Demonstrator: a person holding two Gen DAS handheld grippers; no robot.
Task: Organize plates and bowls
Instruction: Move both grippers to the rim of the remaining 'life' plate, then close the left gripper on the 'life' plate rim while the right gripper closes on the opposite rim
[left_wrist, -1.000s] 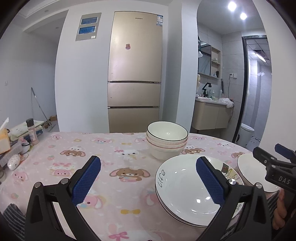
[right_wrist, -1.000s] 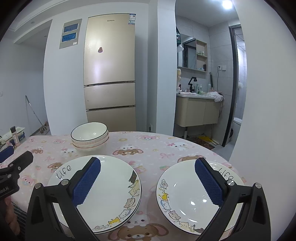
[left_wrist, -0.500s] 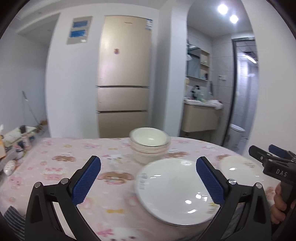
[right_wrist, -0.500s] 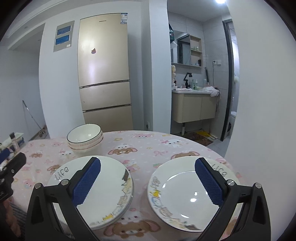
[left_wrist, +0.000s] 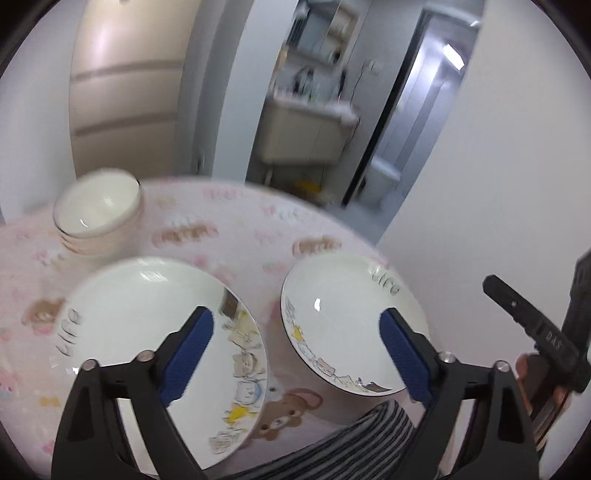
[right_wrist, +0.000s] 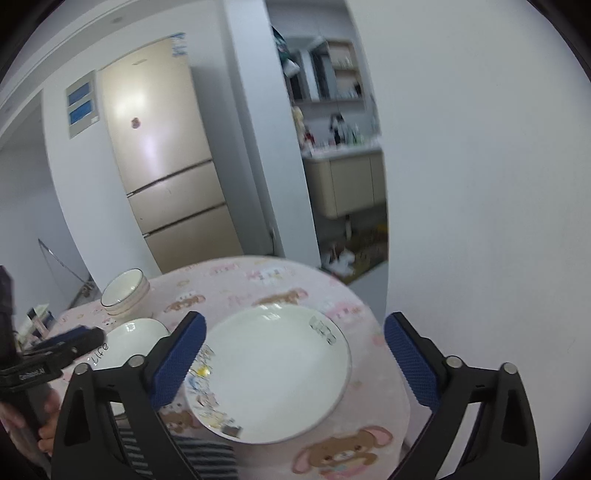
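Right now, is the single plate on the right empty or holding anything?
Empty. The single plate lies flat on the tablecloth with only its printed cartoon border and lettering showing. Its bare white well reflects light in both views.

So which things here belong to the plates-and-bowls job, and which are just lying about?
Job:
- plate stack, left
- single plate, right
- bowl stack, far left
- left tool and right tool, both open, holding nothing

Lying about:
- fridge
- vanity
- tablecloth
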